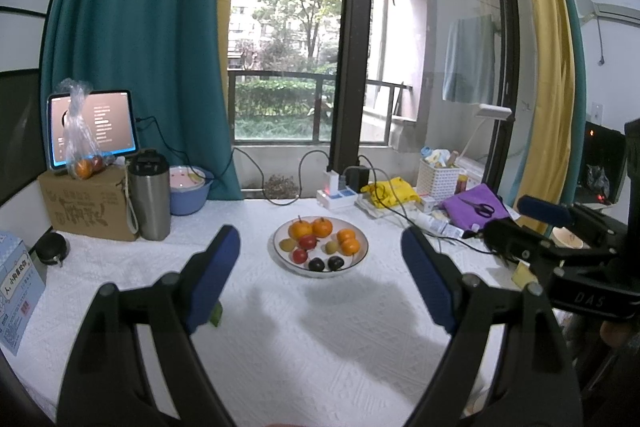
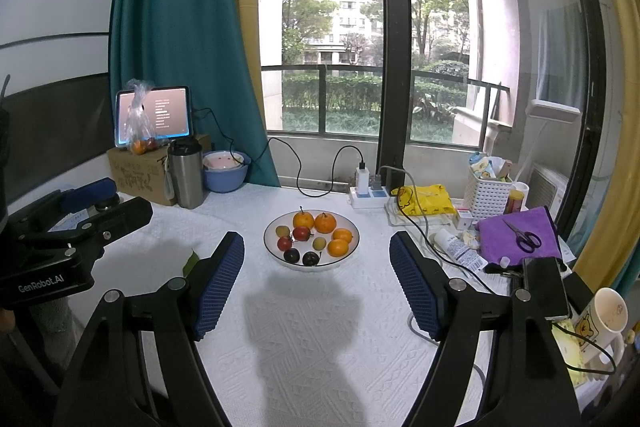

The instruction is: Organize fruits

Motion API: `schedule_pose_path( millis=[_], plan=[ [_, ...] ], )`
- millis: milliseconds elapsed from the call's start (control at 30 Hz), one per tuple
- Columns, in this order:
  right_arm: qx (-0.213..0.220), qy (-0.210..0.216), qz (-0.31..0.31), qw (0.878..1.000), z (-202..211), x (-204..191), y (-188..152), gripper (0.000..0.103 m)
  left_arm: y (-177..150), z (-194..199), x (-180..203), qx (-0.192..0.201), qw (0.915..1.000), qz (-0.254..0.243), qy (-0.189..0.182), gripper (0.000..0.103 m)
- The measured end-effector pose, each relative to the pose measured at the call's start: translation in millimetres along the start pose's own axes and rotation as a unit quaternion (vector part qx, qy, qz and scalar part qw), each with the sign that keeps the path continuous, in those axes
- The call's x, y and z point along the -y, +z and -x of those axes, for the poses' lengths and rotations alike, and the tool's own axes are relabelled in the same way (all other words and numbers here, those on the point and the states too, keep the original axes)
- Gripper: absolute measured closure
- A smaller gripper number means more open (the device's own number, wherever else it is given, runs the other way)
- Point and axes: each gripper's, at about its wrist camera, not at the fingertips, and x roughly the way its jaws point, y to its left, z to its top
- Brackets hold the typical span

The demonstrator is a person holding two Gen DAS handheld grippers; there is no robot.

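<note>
One plate (image 2: 352, 245) holds four oranges (image 2: 324, 222), two tomatoes (image 2: 301, 233), two plums (image 2: 291, 255), two kiwis (image 2: 319, 243).

Teal curtain (image 1: 132, 39) beside daylit window (image 2: 332, 47)

Left tool (image 1: 320, 259) spread wide, fruit plate (image 1: 320, 243) beyond, possibly a leaf (image 1: 216, 315) beside it

A home room: teal curtain (image 2: 180, 27) by a balcony window (image 2: 328, 67), cluttered surface (image 2: 312, 327) with tumbler (image 2: 185, 173) and mug (image 2: 606, 315).
</note>
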Motion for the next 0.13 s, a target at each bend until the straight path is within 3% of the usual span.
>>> schedule_pose_path(
  millis=[133],
  plan=[
    [-0.002,-0.002,0.001,1.0,0.0,-0.3,-0.1,0.025,1.3,0.4,-0.5,0.0,1.0,0.003,-0.006,0.019]
  ],
)
